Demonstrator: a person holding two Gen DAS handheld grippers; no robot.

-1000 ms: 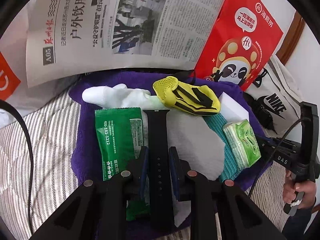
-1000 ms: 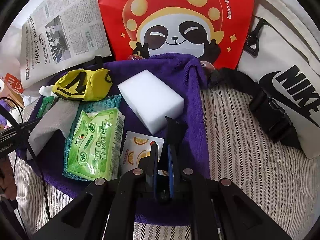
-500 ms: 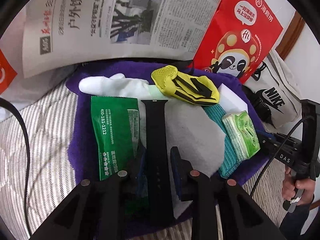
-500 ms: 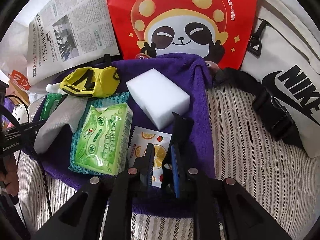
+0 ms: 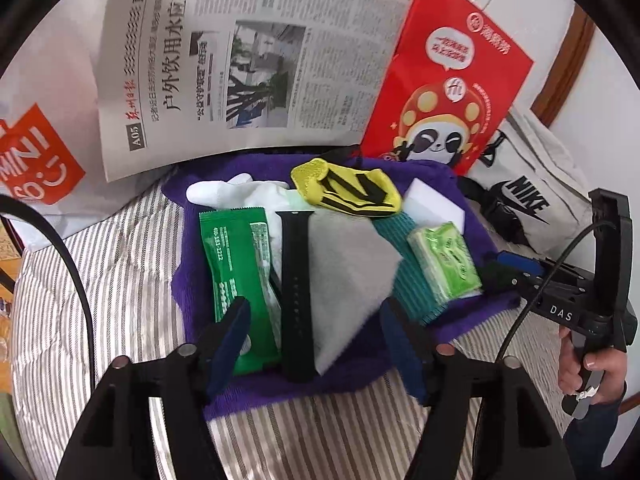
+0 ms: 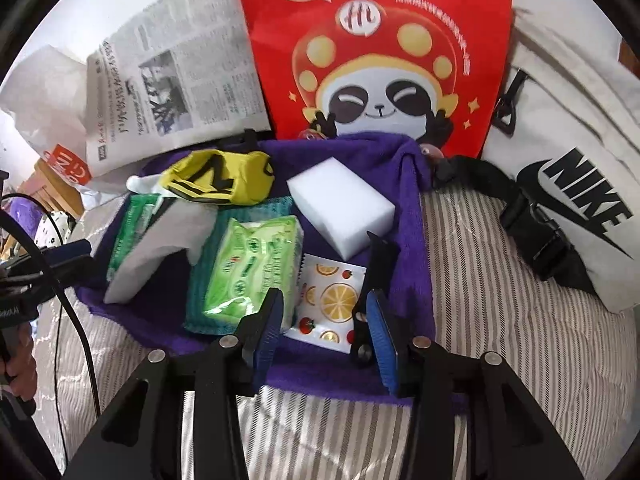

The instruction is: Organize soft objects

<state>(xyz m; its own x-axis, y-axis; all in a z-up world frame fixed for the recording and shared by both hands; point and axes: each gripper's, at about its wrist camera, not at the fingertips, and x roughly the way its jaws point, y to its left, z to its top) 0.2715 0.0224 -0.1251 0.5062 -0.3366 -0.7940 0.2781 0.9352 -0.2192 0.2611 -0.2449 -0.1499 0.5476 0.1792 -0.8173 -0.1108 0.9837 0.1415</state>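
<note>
A purple towel [image 5: 188,280] on the striped bedding carries the soft things. In the left wrist view lie a green packet [image 5: 232,264], a black watch strap [image 5: 296,280], a grey cloth [image 5: 352,272], a yellow-black sock [image 5: 348,188], a white sock [image 5: 224,194], a teal cloth [image 5: 412,280] and a green tissue pack [image 5: 444,260]. My left gripper [image 5: 316,332] is opening, and the watch strap lies untouched between its jaws. My right gripper [image 6: 324,320] is also opening, above a fruit-print sachet [image 6: 332,300]. A short black strap piece [image 6: 380,264] lies by its right finger. A white sponge [image 6: 340,204] sits behind.
A newspaper [image 5: 248,60] and a red panda bag [image 5: 448,92] stand behind the towel. A white Nike bag [image 6: 568,160] with a black buckle strap [image 6: 536,232] lies to the right. An orange-and-white bag [image 5: 36,160] is at the left. Striped bedding [image 6: 500,320] surrounds the towel.
Both grippers were shut, the left on the watch strap and the right on the short strap piece. Both have let go, spread their jaws and drawn up and back.
</note>
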